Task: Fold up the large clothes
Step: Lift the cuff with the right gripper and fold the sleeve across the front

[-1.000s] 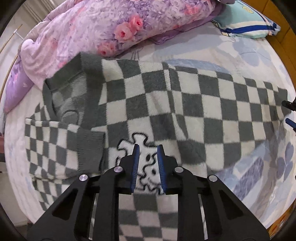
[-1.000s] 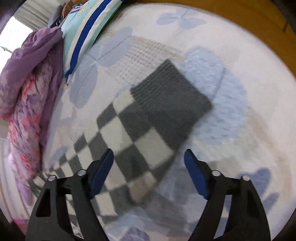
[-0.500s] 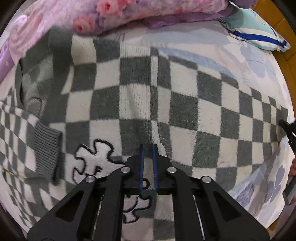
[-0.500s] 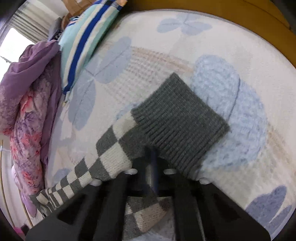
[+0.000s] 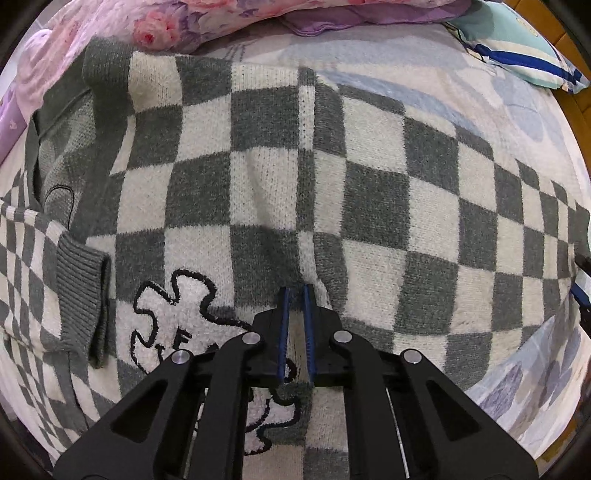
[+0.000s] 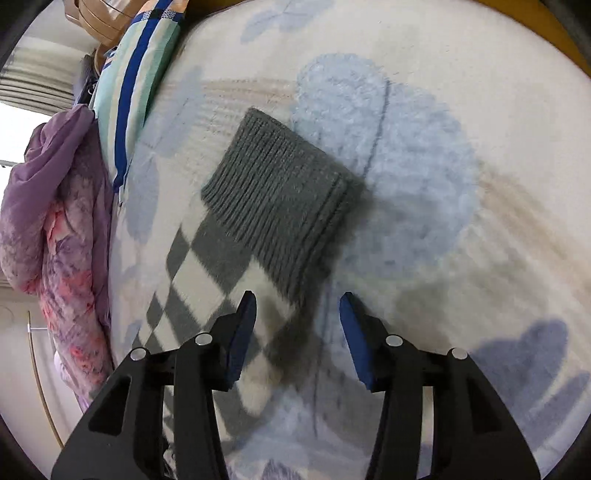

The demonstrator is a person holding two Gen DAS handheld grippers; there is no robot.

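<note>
My left claw (image 5: 294,291) pinches the checkered sweater (image 5: 369,206) at lower centre; my right claw (image 6: 297,299), jaws just reopened, straddles its sleeve (image 6: 236,258).

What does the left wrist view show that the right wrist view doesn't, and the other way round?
Only the left wrist view: the sweater's body, its puzzle-piece patch, a sleeve folded across at left, and the left gripper nearly shut on the knit.
Only the right wrist view: the ribbed grey cuff of the outstretched sleeve, with the right gripper open, its jaws having just been opening.
Both: the checkered sweater, floral quilt, striped pillow and blue-flowered sheet.
</note>
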